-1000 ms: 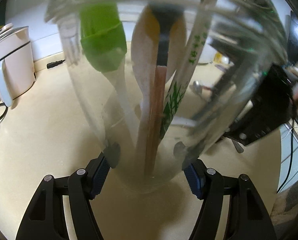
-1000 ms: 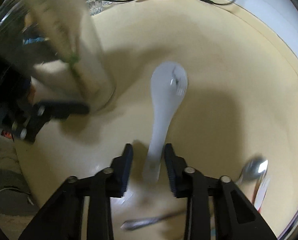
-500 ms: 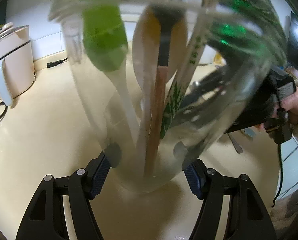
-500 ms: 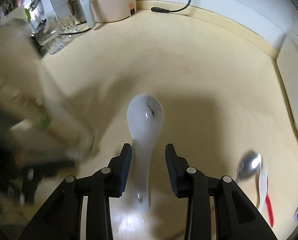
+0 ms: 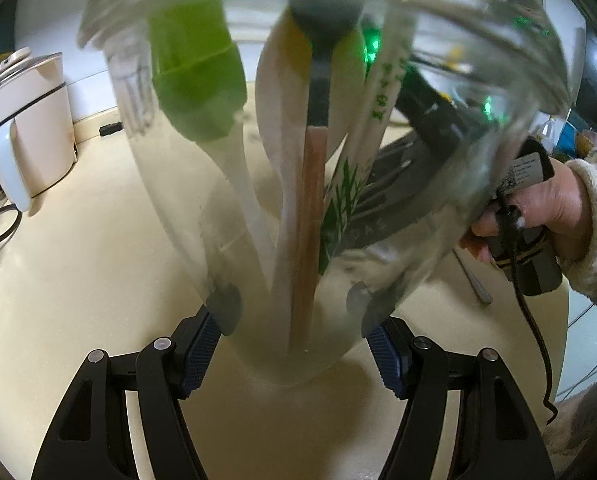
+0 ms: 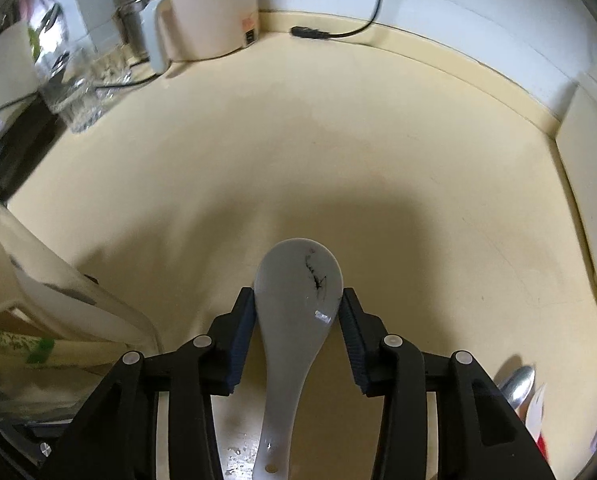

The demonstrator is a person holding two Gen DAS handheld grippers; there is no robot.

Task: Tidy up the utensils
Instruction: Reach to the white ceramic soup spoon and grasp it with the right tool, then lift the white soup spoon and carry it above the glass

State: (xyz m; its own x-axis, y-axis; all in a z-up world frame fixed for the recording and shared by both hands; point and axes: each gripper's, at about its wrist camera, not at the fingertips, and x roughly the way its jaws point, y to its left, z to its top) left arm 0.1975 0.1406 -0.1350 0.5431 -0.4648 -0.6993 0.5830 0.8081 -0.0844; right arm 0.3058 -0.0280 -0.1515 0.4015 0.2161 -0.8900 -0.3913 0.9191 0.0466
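Observation:
My left gripper (image 5: 294, 348) is shut on the base of a clear glass jar (image 5: 178, 208), which is tilted above the cream counter. In the jar stand a green-handled utensil (image 5: 194, 68), a white spoon (image 5: 286, 120), a brown-handled tool (image 5: 310, 220) and sleeved chopsticks (image 5: 362, 148). My right gripper (image 6: 298, 312) points steeply down at the counter, jaws opening. A white ceramic spoon (image 6: 290, 360) lies between them, its bowl filling the gap between the pads; I cannot tell if they press it. The jar (image 6: 58, 292) shows at the left in the right wrist view. A hand (image 5: 546, 208) holds the right gripper behind the jar.
A cream kettle-like appliance (image 6: 202, 12) and drinking glasses (image 6: 74, 96) stand at the back left. A cable plug (image 6: 310, 32) lies by the wall. A metal spoon (image 6: 518, 384) and another utensil lie at the lower right. A metal handle (image 5: 474, 280) lies beside the jar.
The right gripper slid forward along the white spoon from handle to bowl, rolled, and its jaws widened. The left gripper kept the jar still.

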